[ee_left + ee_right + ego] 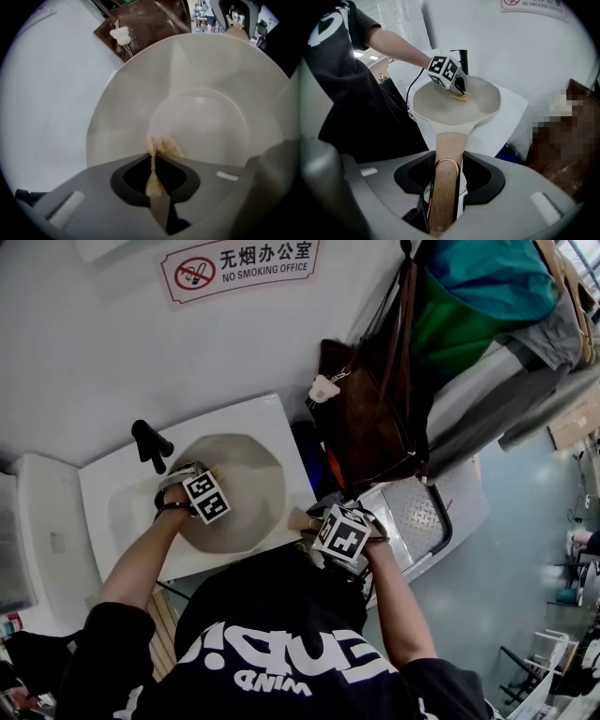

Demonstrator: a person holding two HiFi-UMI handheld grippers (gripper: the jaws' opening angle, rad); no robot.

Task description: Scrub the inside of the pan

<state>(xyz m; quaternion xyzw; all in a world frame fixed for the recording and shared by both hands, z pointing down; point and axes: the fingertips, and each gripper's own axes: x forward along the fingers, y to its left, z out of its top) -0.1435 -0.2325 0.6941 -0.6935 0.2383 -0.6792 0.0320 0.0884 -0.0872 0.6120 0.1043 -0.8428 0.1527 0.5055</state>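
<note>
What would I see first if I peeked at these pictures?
The big pale pan over the white sink, in the middle. The left tool holds a tan scrubber against its inside, while the right tool clamps its wooden handle. A red no-smoking sign hangs on the wall above.

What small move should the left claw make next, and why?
Probably rub the sponge in small circles over the floor of the pan: the left claw is shut on it, its tip seems to touch the inside, and the right claw holds the handle.
</note>
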